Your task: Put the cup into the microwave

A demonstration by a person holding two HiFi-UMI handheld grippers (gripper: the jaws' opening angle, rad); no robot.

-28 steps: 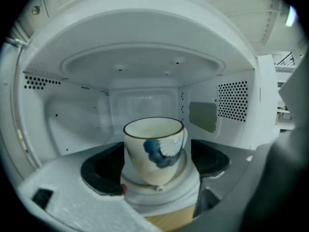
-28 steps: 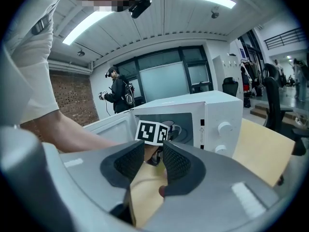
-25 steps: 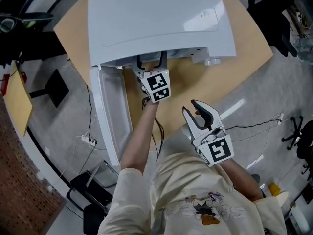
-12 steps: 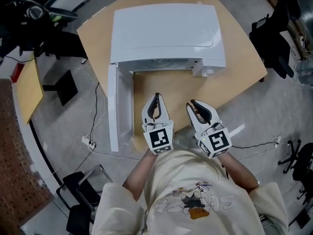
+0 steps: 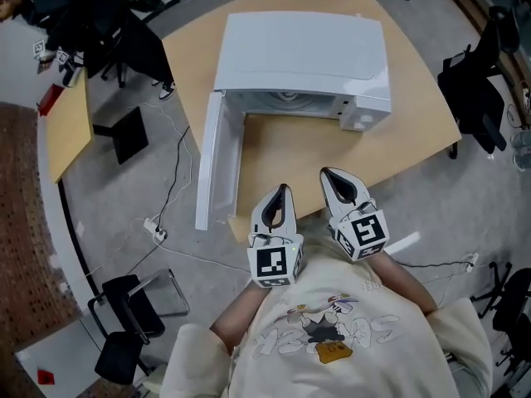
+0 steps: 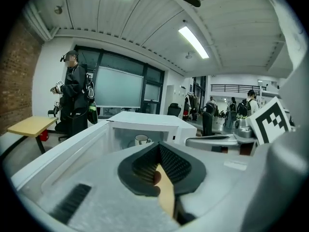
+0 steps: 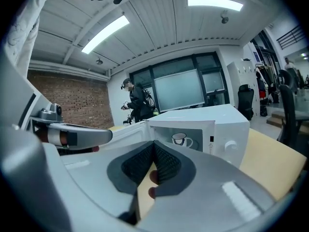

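A white cup (image 6: 141,139) with a dark rim stands inside the white microwave (image 5: 299,40), and it also shows as the cup (image 7: 179,139) in the right gripper view. The microwave door (image 5: 217,160) hangs open to the left. Both grippers hover side by side near the table's front edge, well back from the microwave. My left gripper (image 5: 282,191) is shut with nothing in it, its pads (image 6: 169,161) pressed together. My right gripper (image 5: 329,175) is shut and empty too, with its pads (image 7: 164,164) closed on each other.
The microwave stands on a wooden table (image 5: 307,152) with bare wood in front of it. Cables and a power strip (image 5: 153,232) lie on the floor at left. Black chairs (image 5: 129,322) stand around. A person (image 6: 73,98) stands by a small yellow table (image 5: 70,127).
My left gripper has drawn back from the microwave opening toward the table's front edge and shut. The right gripper's jaws have closed, and it rose slightly.
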